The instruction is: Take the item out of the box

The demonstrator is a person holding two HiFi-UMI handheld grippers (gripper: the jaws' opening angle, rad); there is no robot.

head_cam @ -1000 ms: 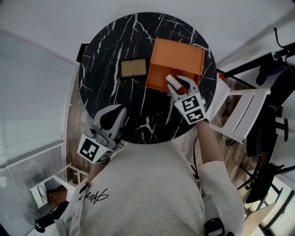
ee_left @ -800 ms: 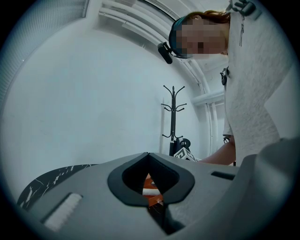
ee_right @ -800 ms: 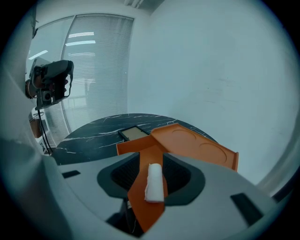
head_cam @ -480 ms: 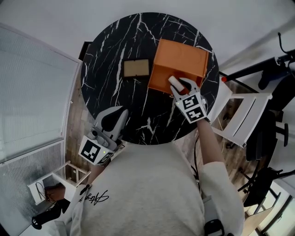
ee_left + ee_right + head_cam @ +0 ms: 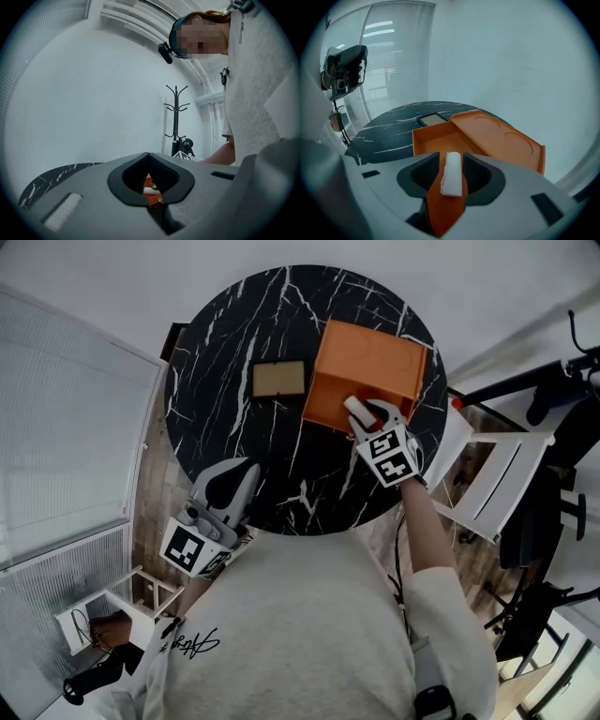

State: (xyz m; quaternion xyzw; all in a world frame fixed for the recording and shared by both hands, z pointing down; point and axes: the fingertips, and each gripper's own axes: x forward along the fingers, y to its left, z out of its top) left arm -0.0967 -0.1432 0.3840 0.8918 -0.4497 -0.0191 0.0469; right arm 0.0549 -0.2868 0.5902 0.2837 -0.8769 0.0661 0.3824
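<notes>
1. Round black marble table (image 5: 225, 352) with white veins fills the middle of the head view, against a pale floor.
2. An open orange box (image 5: 323, 395) sits on it, its lid folded back behind the tray.
3. The right gripper (image 5: 361, 413) hangs over the box's near edge, its jaws clamped on a white roll (image 5: 452, 173).
4. Left of the box lies a flat tan panel (image 5: 278, 379) in a dark frame.
5. The left gripper (image 5: 242, 474) is well apart from the box on the near-left side, jaws together and empty.

Dark cursive script on pale sweatshirt (image 5: 192, 641), too small to read, black-and-white square patterns on marker cubes (image 5: 389, 454), no letters or numbers, nothing else legible
</notes>
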